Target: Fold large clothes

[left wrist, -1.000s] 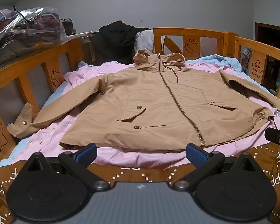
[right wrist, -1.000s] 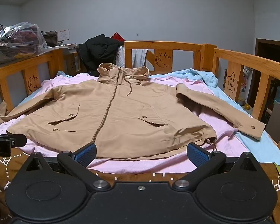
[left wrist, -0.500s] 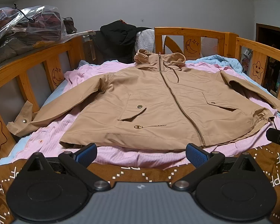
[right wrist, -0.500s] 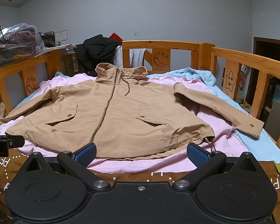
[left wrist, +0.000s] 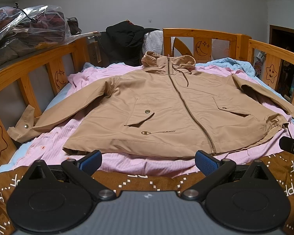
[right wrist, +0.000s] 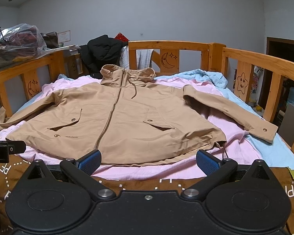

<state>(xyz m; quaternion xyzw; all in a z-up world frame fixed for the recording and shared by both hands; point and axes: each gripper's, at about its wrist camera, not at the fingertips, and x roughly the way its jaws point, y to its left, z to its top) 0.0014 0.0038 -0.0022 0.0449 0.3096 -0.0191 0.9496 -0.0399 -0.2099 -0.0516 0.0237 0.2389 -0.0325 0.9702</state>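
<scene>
Jacket (left wrist: 166,107) hem just beyond gripper (left wrist: 148,159)

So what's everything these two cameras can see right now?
Jacket: one, tan, zipped, spread flat on the bed, sleeves out.
Pink blanket: one, under the jacket.
Blue sheet: one, light blue, along the bed's right side.
Brown blanket: one, white pattern, near edge.
Bed rails: wooden, moon and star carvings, around the bed.
Black coat: one, draped on the far rail.
Plastic bag of clothes: one, clear, on the ledge at the left.
Left tongs: open, empty, short of the hem.
Right tongs: open, empty.
</scene>
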